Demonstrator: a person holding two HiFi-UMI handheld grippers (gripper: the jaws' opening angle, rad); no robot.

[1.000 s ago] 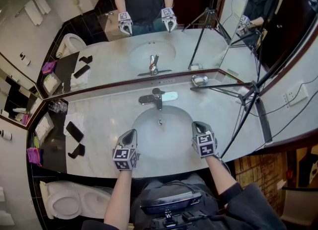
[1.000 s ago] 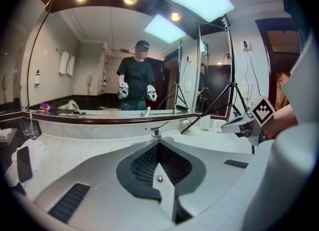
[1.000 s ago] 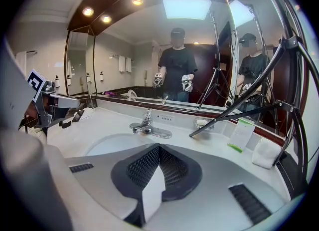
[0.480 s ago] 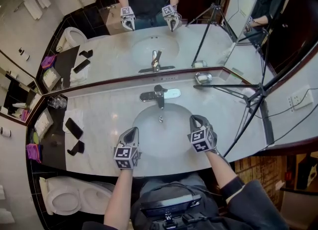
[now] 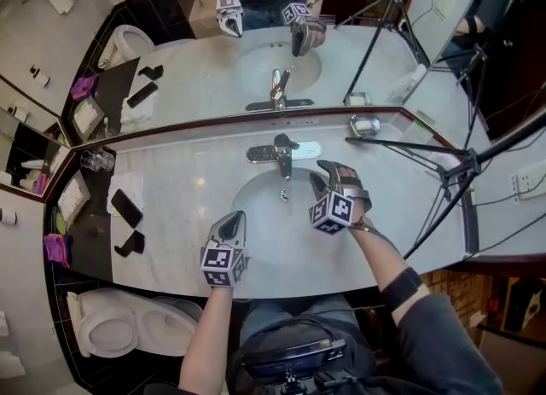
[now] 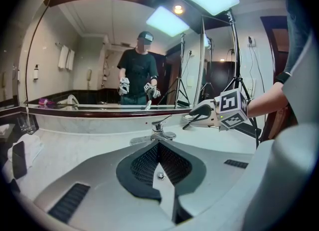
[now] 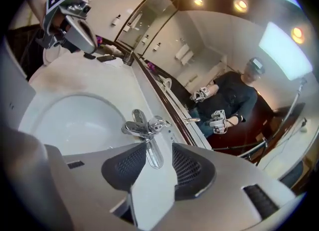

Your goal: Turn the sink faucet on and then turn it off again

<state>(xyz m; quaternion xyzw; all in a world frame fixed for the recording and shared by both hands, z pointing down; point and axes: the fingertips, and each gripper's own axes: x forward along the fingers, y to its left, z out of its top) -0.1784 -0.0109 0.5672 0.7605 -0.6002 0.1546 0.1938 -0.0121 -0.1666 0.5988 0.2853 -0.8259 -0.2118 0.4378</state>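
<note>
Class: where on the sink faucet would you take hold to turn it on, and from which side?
Grip the short lever atop the faucet, coming from the basin side, over the spout. The lever stands clear above the body, slim enough to pinch, and the mirror closes off the back.

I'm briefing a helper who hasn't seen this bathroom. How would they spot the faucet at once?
Find the oval basin sunk in the marble counter below the mirror. Behind it stands the chrome faucet on a long plate; unlike the metal dish to its right, it has a lever and spout.
</note>
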